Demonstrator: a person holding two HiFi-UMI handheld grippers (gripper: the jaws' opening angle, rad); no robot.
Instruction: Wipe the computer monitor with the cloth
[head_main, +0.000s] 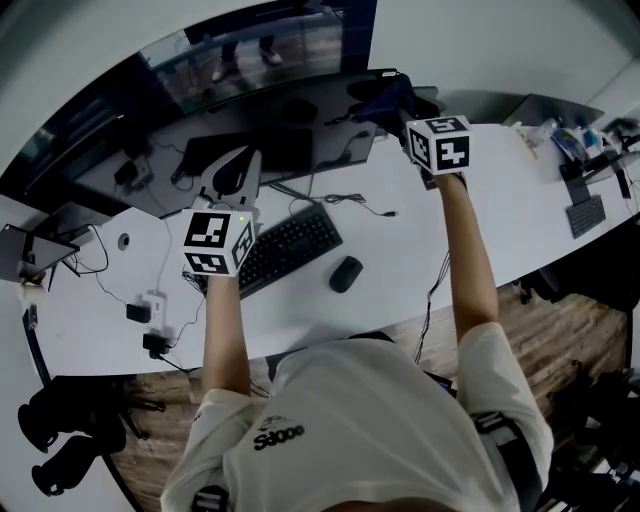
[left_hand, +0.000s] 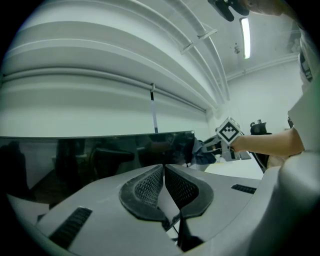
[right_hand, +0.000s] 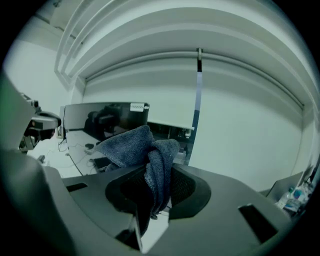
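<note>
Hovering near the keyboard (head_main: 288, 247) and mouse (head_main: 345, 273) on the white desk (head_main: 400, 260), the left gripper (left_hand: 164, 175) has its jaws pressed together on nothing. Farther off to the right, the right gripper (right_hand: 157, 187) pinches the blue cloth (right_hand: 142, 147) at the right end of the monitor (right_hand: 100, 117); its white sticker (right_hand: 136, 106) is unreadable.

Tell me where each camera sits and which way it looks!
Left gripper view: rides the left gripper, looks along its shut jaws at the monitor; the person's right arm shows.
Right gripper view: rides the right gripper, looks along jaws clamping the cloth toward the monitor.
Head view: on the person's head, looks steeply down at desk and keyboard; both arms show.
Shared: all three show monitor and cloth.
</note>
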